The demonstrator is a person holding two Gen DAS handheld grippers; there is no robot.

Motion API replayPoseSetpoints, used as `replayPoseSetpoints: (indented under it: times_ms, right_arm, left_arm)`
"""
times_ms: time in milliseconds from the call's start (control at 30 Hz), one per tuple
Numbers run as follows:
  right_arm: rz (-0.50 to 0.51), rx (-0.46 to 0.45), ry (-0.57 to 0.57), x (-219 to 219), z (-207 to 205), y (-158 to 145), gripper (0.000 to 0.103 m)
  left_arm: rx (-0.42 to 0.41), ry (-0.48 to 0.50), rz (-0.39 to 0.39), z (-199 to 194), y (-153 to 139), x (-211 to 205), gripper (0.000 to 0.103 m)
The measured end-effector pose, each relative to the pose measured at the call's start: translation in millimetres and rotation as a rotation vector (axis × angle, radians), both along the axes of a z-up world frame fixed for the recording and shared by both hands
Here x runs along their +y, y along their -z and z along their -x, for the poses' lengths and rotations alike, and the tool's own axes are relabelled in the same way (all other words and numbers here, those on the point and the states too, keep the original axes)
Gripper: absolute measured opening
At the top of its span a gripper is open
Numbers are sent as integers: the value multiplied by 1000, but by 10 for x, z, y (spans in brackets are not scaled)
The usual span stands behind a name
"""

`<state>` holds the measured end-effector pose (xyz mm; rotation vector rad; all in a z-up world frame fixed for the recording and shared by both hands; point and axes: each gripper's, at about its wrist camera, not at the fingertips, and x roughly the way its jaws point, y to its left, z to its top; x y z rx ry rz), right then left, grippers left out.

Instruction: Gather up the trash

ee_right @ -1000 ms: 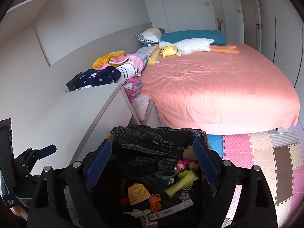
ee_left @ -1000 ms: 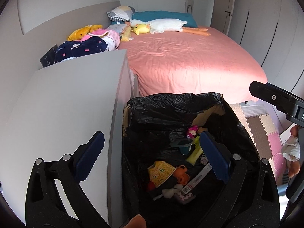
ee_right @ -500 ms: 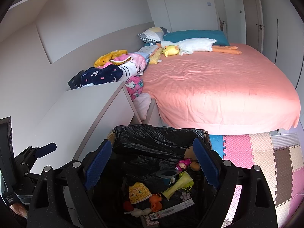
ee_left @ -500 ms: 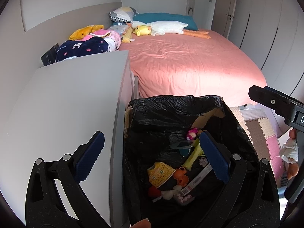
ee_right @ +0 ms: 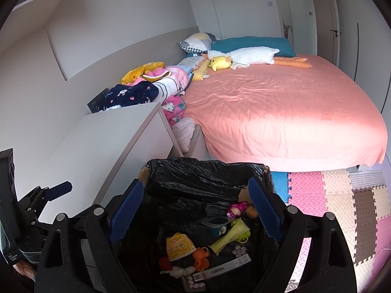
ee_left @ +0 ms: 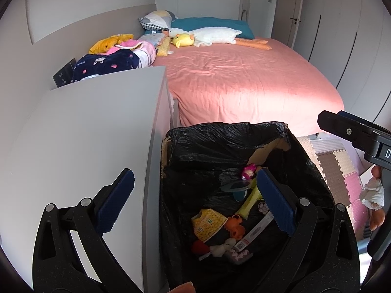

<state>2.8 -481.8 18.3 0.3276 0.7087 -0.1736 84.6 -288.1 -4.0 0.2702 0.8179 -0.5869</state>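
left claw [ee_left: 194, 196]: wide apart, nothing in it | right claw [ee_right: 194, 206]: spread too, empty, over the bin | bin with black liner [ee_right: 207, 175]: on floor between white cabinet [ee_left: 85, 131] and pink bed [ee_right: 281, 107] | trash: yellow cup [ee_right: 179, 245], orange toy [ee_right: 201, 262], pink doll [ee_right: 235, 208] at the bin bottom

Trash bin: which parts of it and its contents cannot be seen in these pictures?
- Trash bin: near rim cut off by the bottom edge, both views.
- Printed strip: text too small.
- Bin floor, right side: hidden by the left tool's finger, left view.
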Motion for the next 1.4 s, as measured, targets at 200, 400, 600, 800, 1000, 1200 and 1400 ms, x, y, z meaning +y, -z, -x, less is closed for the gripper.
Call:
replayPoseSetpoints:
  times_ms: [200, 400, 600, 800, 1000, 1200, 1400]
  right_arm:
    - [-1, 1, 0, -5, -2, 5, 87]
    - [-1, 2, -1, -9, -3, 20, 87]
    - [-2, 2, -2, -7, -6, 19, 87]
    - [-1, 4, -2, 3, -1, 31, 87]
    - [0, 7, -5, 20, 6, 55, 87]
    - [0, 10, -7, 28, 11, 76, 87]
    - [0, 12, -7, 32, 8, 80, 87]
  left_arm:
    - [-8, 6, -4, 10, 10, 1, 97]
    - [-8, 7, -7, 3, 16, 10, 97]
    - [-7, 8, -5, 13, 21, 7, 97]
    - [-9, 8, -8, 17, 25, 3, 97]
    - [-8, 8, -8, 16, 25, 2, 97]
    - [4, 12, -1, 8, 34, 21, 97]
    - [5, 10, -4, 3, 43, 20, 97]
